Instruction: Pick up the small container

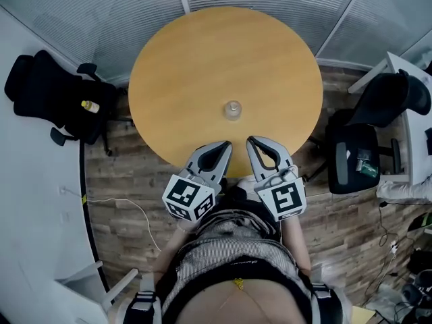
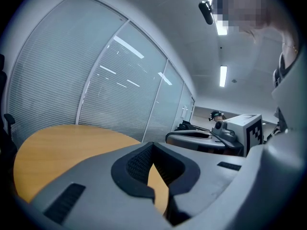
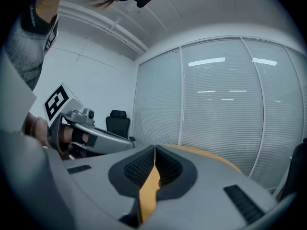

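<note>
**Container** (image 1: 232, 109): small, clear, upright. It stands alone near the middle of the table, a little toward the person's side. Nothing touches it, and it is well apart from both grippers. It looks placed where either gripper could reach it.

**Table** (image 1: 177, 59): round with a wood top, bare apart from the container.

**Left gripper** (image 1: 227, 144): over the table's near edge, tips aimed toward the container. Its own view (image 2: 152, 146) shows the jaws together with nothing between them.

**Right gripper** (image 1: 250, 141): just beside the left one and angled inward the same way. Its own view (image 3: 154, 148) shows the jaws together and empty, with only tabletop in the slit behind the tips.

**Status (judged):** this is a ready pose and the pickup has not begun. Whichever gripper goes in must first part its jaws, then straddle the container. A light, clear piece like this could tip if it is nudged off-centre.

**Surroundings:** a black chair (image 1: 47, 90) on the left, another chair (image 1: 352, 155) on the right, and a blind-covered glass wall (image 1: 101, 19) beyond the table.
</note>
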`<state>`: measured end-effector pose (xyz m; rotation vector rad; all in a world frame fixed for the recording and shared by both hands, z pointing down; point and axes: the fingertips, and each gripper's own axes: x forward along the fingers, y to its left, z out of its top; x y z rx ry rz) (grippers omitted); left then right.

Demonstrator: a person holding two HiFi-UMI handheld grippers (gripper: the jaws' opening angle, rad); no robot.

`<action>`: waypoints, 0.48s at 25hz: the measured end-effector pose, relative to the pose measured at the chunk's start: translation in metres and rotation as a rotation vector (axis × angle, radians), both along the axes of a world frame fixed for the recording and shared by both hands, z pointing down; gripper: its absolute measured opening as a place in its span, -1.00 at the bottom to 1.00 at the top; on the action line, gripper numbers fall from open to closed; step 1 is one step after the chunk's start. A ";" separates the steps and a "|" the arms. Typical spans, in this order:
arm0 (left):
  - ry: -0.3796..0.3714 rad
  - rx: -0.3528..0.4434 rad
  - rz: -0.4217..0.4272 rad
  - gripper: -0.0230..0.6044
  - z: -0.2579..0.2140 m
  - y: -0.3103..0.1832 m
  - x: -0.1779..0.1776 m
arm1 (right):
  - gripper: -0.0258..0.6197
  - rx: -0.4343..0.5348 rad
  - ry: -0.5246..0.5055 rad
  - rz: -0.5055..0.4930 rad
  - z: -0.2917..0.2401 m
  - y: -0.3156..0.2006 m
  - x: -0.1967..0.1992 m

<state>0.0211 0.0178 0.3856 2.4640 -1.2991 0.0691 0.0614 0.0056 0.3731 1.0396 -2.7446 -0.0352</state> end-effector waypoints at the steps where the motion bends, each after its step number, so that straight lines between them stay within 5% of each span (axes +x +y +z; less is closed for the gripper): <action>1: 0.001 -0.001 0.010 -0.92 0.000 -0.004 -0.001 | -0.86 0.008 0.004 0.003 -0.001 -0.002 -0.001; 12: 0.035 0.020 0.096 -0.92 -0.011 -0.040 -0.021 | -0.86 0.006 0.014 0.072 -0.004 -0.032 -0.022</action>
